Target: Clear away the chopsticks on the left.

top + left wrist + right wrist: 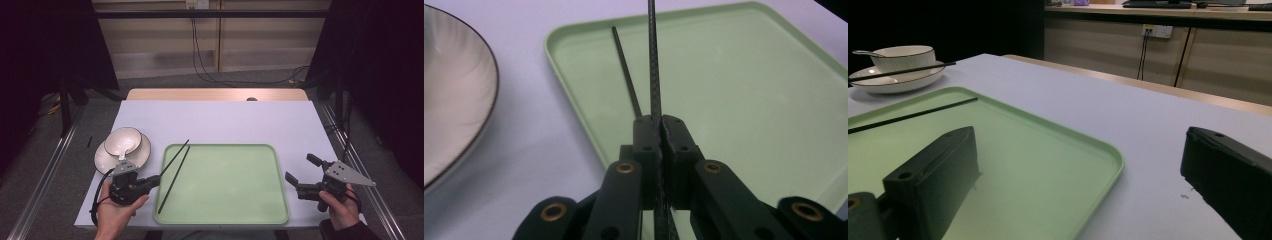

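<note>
Risk first: the thin black chopstick (654,55) clamped in the left gripper (659,125) is slim, hard and probably slick, and it is held near one end, so most of its length cantilevers forward. Any wrist roll could let it pivot or slide in the pads; if it drops across the raised rim of the pale green plastic tray (744,90), it may roll off onto the lilac-white tabletop (220,120). A low sweep could also knock the second black chopstick (626,70), which already lies on the tray near its left edge, just beside the held one.

Position: in the left gripper view the jaws stand fully closed on the held chopstick, which runs straight up between the pads and out over the tray. From the high view it slants up and away over the tray's near-left corner (172,160).

Right gripper (302,175) hovers beside the tray's right edge, jaws wide apart, nothing between them.

The white bowl (122,140) sits on its white saucer (137,155), left of the tray, close to the left hand (117,212); an elbow-out move could clip it.
</note>
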The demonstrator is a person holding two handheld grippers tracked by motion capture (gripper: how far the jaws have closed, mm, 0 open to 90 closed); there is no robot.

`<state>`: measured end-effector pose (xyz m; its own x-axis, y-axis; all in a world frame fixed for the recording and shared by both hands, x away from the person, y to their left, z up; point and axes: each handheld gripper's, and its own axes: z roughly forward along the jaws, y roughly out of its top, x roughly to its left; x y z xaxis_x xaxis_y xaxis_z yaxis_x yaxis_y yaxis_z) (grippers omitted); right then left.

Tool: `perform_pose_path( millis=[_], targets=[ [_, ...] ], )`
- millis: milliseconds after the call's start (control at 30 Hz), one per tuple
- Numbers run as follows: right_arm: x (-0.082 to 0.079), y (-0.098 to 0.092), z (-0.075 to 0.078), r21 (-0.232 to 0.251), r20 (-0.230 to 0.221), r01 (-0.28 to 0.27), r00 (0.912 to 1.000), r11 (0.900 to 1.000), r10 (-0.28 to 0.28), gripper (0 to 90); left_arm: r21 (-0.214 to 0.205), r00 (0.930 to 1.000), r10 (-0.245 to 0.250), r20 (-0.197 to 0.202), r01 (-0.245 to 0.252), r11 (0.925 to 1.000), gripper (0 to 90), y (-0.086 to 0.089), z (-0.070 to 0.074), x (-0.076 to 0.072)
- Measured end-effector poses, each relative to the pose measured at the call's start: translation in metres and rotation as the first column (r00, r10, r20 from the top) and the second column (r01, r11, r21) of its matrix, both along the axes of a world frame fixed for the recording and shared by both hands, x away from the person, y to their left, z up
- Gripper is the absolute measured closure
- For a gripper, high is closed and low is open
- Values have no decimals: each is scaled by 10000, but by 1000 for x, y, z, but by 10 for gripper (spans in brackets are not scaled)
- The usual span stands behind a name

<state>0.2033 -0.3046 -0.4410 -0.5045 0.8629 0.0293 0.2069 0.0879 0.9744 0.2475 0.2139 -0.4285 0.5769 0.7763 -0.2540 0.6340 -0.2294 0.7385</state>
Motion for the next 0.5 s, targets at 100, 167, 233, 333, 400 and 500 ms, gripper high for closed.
perform_pose_path(
  millis=[100, 167, 233, 333, 400, 500],
  targets=[
    [0, 0, 0, 0, -13, -7, 10000, 10000, 7, 16, 66, 9992, 382, -101, -382, 9992, 861, -8, -2, 1],
    [0, 0, 0, -11, -15, 6, 10000, 10000, -6, 16, 147, 9985, 547, -98, -546, 9984, 861, -11, -3, 1],
    [0, 0, 0, -5, -24, -20, 10000, 10000, 20, 16, 98, 9972, 730, -151, -728, 9973, 861, -15, -5, 0],
    [0, 0, 0, -5, -28, -11, 10000, 10000, 11, 16, 348, 9971, 694, -323, -683, 9971, 861, -20, -9, 2],
    [0, 0, 0, -4, -4, -14, 10000, 10000, 14, 16, 491, 9971, 629, -428, -608, 9969, 861, -25, -12, 2],
    [0, 0, 0, -6, -22, -49, 10000, 10000, 49, 16, 682, 9949, 898, -462, -865, 9939, 862, -34, -17, 2]
  ],
)
